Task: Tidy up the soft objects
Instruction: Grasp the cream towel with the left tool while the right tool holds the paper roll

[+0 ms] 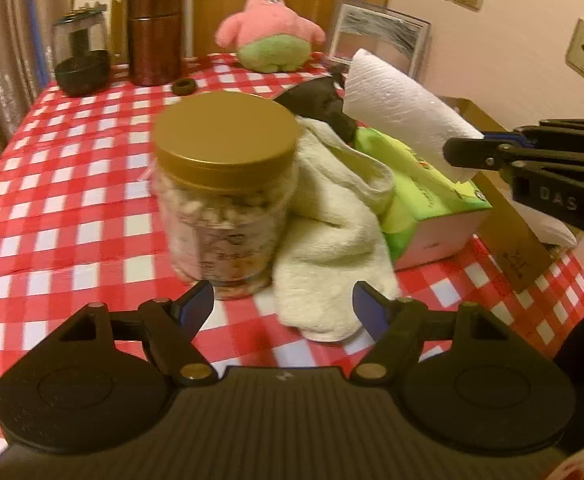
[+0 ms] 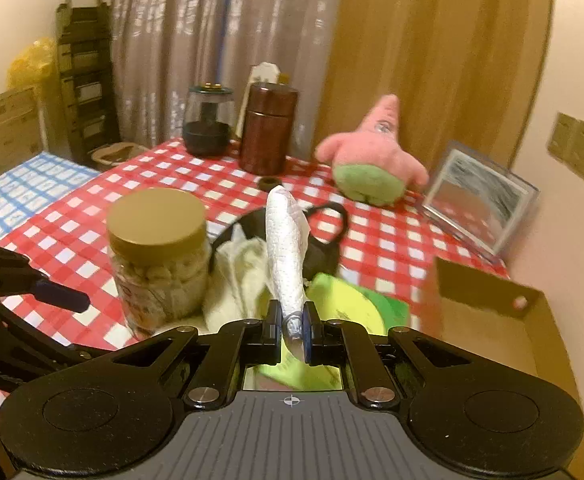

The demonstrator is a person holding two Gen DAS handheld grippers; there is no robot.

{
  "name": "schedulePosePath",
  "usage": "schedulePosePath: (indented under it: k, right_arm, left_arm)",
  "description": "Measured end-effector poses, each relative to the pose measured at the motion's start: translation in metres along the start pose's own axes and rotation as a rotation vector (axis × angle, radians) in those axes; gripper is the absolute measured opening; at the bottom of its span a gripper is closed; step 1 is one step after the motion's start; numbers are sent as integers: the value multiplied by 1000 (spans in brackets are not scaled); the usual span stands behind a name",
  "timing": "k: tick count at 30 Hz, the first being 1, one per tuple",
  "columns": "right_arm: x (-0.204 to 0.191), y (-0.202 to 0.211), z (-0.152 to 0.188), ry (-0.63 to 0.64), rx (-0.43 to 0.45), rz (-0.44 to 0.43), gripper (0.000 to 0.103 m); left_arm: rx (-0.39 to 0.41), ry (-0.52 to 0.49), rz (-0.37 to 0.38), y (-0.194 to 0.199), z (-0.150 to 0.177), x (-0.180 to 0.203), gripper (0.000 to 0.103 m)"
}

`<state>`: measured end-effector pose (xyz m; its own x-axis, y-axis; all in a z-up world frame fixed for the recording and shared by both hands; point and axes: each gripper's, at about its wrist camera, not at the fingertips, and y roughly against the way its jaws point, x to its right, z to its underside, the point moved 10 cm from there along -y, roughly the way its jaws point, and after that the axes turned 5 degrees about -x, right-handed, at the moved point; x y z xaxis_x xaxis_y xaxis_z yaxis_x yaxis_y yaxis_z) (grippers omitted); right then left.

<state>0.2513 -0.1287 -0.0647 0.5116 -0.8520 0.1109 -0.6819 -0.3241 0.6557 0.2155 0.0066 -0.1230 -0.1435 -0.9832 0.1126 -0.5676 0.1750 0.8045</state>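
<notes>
We are seeing a table in a red-and-white checked cloth [image 1: 71, 208] bearing a gold-lidded jar [image 1: 223, 196], cream towel [image 1: 332, 240], green tissue pack [image 1: 424, 204], pink plush [image 1: 271, 28], brown canister [image 1: 153, 36] and mirror [image 2: 480, 204].

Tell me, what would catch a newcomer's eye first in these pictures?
Probably the red-and-white checked tablecloth, with a pink plush toy sitting at its far edge. Nearer, a gold-lidded jar stands against a cream towel. The right gripper is shut on a white paper towel, held up over a green tissue pack, while the left gripper is open near the jar.
</notes>
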Motion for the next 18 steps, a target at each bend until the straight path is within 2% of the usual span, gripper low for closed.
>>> schedulePosePath:
  k: [7,12,13,15,16,18]
  right_arm:
    - [16,10,15,-66,-15,19,10]
    - [21,9,22,-84,-24,24,10]
    - [22,8,24,-88,-26,24,10]
    - [24,7,25,-96,-28,26,10]
    - [24,7,25,-100,-28,27,10]
    - [26,8,26,-105,-28,30,10]
  left_arm:
    - [-24,-26,15,-26,5,21,67]
    - [-39,-18,-17,-47,6,25,62]
    - [-47,-15,-26,-53,7,24,59]
    - [-62,-10,-48,-63,9,23,44]
    - [-63,-6,-59,-66,11,21,41]
    - [-66,-5,-53,-70,13,21,27]
